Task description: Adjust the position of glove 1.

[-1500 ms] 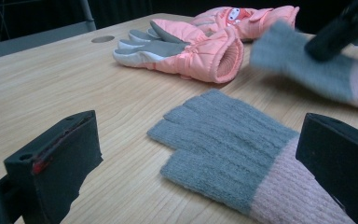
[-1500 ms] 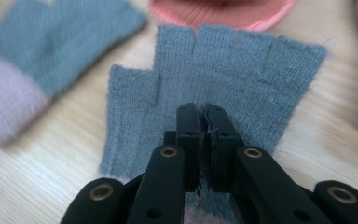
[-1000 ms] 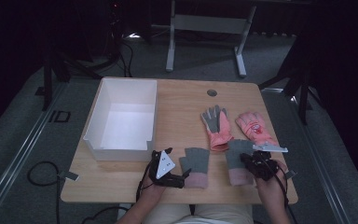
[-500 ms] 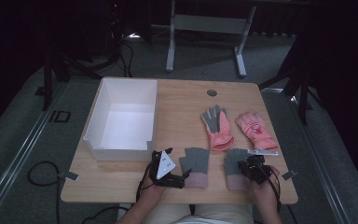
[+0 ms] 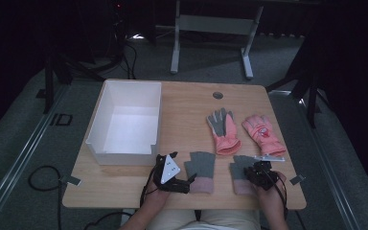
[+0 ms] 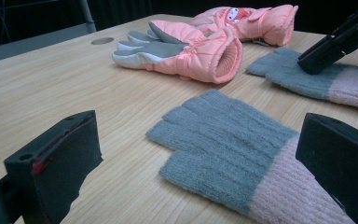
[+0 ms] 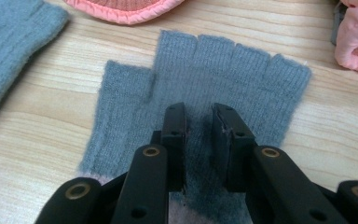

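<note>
Near the front edge of the desk [image 5: 182, 96], both grippers are down low among the gloves. The right gripper [image 7: 198, 135] sits over the right knit glove [image 7: 223, 70], its fingers [image 7: 175, 123] drawn close with a narrow gap, pressing into the grey fabric; whether any cloth is pinched between them, I cannot tell. That grey-and-pink fingerless glove lies flat, finger stubs pointing away from the person. Over on the left, the left gripper [image 6: 205, 154] has its fingers spread wide and holding nothing, with the left knit glove [image 6: 228, 140] lying between them on the wood. Beyond, two pink ski gloves rest side by side: the palm-up ski glove [image 5: 224, 129] and the ski glove with a badge [image 5: 262, 134]. A white box [image 5: 127, 120] stands on the desk's left half.
</note>
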